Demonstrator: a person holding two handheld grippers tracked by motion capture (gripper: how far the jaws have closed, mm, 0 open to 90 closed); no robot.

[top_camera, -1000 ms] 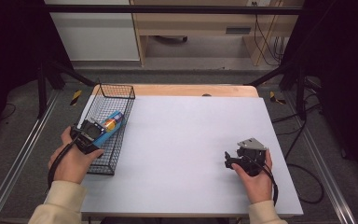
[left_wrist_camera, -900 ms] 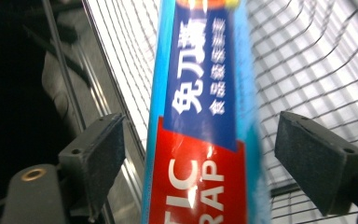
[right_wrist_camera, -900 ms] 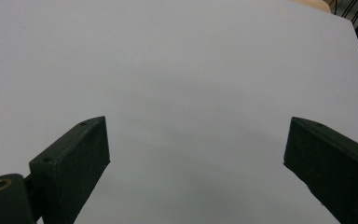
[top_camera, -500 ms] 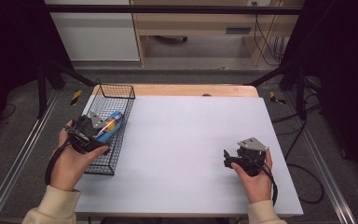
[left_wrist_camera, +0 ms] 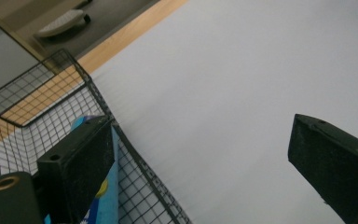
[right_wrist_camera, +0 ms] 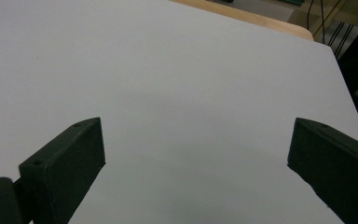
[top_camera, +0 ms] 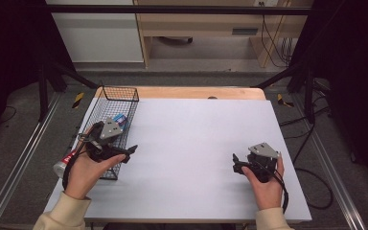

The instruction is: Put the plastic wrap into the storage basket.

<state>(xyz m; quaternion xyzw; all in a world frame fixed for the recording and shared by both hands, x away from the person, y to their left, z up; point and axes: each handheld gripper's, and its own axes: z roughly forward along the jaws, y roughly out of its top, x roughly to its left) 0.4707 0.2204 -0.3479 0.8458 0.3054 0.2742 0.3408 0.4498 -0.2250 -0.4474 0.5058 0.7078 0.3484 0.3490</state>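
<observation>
Over basket (top_camera: 106, 125): left gripper (top_camera: 124, 152) wide, empty, jaws just opening; tube (top_camera: 119, 120) inside, long axis away. Beside left jaw: tube (left_wrist_camera: 103, 186) low-left, released. Above bare table (right_wrist_camera: 191, 93): right gripper (right_wrist_camera: 196, 163) wide, empty, farther off.

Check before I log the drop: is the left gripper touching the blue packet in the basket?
Apart. In the left gripper view the open left gripper holds nothing; the blue packet lies below in the basket.
</observation>
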